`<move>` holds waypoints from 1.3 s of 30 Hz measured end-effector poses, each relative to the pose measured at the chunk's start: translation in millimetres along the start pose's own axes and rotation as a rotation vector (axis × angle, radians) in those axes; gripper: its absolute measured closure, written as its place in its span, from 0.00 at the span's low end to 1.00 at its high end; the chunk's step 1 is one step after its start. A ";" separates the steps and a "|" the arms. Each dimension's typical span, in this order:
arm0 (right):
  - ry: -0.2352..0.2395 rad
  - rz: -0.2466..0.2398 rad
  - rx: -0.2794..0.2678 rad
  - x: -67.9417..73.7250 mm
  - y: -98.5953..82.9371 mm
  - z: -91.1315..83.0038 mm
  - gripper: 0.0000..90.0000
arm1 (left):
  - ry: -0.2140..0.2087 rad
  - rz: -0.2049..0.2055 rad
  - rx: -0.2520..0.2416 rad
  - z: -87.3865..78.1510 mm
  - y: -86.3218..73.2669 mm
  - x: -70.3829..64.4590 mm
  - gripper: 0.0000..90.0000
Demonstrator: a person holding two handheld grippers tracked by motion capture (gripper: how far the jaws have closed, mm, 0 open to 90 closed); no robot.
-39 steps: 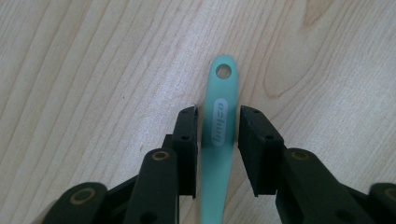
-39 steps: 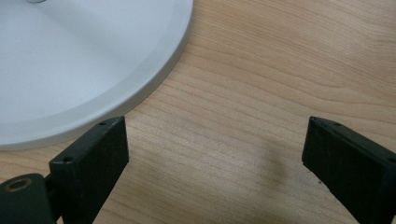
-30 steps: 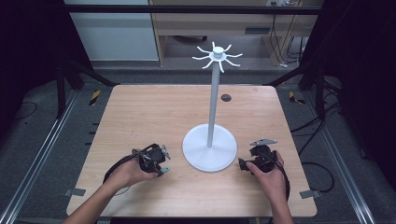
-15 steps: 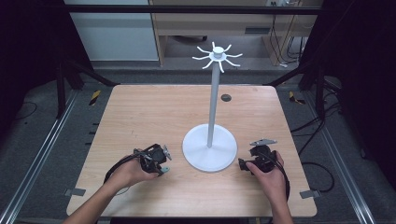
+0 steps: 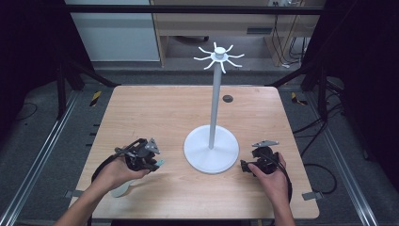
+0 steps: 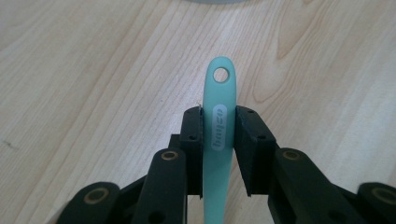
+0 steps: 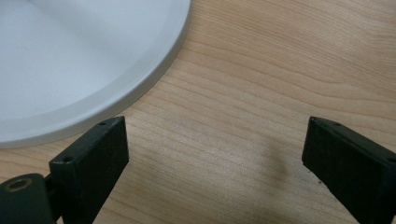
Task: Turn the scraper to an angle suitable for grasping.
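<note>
A white stand (image 5: 210,149) with a tall pole and curly hooks on top sits in the middle of the wooden bench (image 5: 169,108). At the lower left of the high view, the left hand-held gripper (image 5: 157,163) pinches a teal handle (image 6: 219,130) tight between its black jaws. The handle has a small round hole at its tip. At the lower right, the right hand-held gripper (image 5: 243,166) is spread wide with nothing in it, just beside the stand's round base.
</note>
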State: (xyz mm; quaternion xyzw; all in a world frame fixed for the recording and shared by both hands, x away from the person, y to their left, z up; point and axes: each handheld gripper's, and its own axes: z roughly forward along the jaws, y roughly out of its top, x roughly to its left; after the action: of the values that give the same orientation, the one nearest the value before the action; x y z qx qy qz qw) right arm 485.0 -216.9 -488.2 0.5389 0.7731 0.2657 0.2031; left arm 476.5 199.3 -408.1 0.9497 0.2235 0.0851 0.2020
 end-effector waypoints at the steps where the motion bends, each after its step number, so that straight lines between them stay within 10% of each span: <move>1: 0.000 0.001 -0.001 0.0 -0.1 0.0 0.08 | -0.001 -0.003 -0.014 -4.6 -1.8 0.2 0.81; 21: -0.003 -0.002 0.007 0.7 -0.8 0.8 0.08 | 0.017 -0.096 -0.189 -58.4 -41.2 6.2 0.82; 39: -0.006 0.004 0.003 -0.5 -1.2 0.1 0.08 | 0.148 -0.164 -0.424 -99.1 -22.6 6.8 0.82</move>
State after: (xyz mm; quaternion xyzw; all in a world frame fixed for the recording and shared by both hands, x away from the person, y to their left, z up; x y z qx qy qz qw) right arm 484.4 -217.6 -489.0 0.5415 0.7718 0.2634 0.2040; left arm 448.7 255.2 -327.6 0.8558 0.2915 0.1829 0.3863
